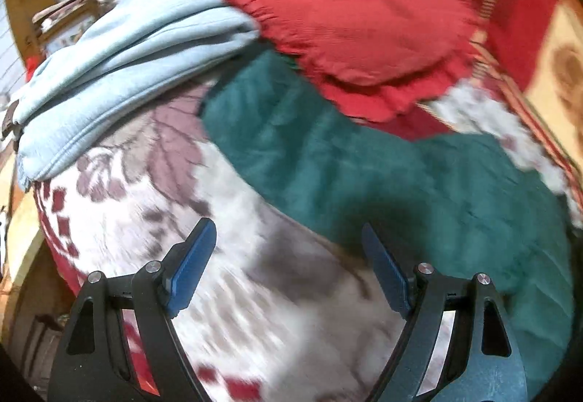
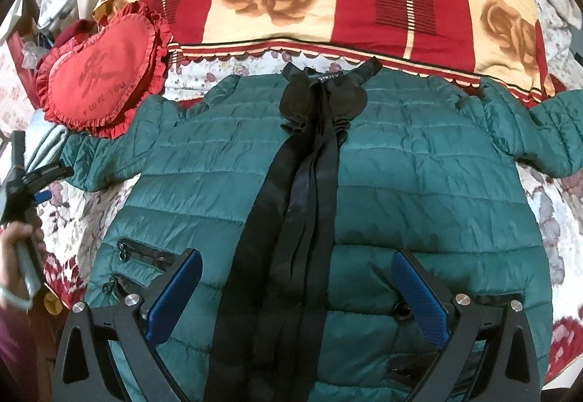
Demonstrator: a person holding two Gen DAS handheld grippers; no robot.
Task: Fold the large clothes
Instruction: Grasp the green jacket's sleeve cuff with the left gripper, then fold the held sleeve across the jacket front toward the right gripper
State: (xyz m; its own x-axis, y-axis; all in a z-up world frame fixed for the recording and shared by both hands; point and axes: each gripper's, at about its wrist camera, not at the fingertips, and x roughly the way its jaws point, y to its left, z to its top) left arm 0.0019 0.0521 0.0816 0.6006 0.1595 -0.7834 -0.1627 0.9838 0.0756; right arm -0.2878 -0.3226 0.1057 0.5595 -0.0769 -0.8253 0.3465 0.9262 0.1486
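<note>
green jacket [image 2: 419, 190] spread flat, sleeve edge touching heart cushion [image 2: 98, 74]; left tongs [image 1: 288, 249], right tongs [image 2: 297, 278] released

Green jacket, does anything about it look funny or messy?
A little. The green jacket lies flat on the flowery bedspread, front up, sleeves spread. One sleeve end reaches under the red heart pillow, beside a folded blue cloth. Nothing looks torn. Both tools, left and right, are open and empty.
</note>
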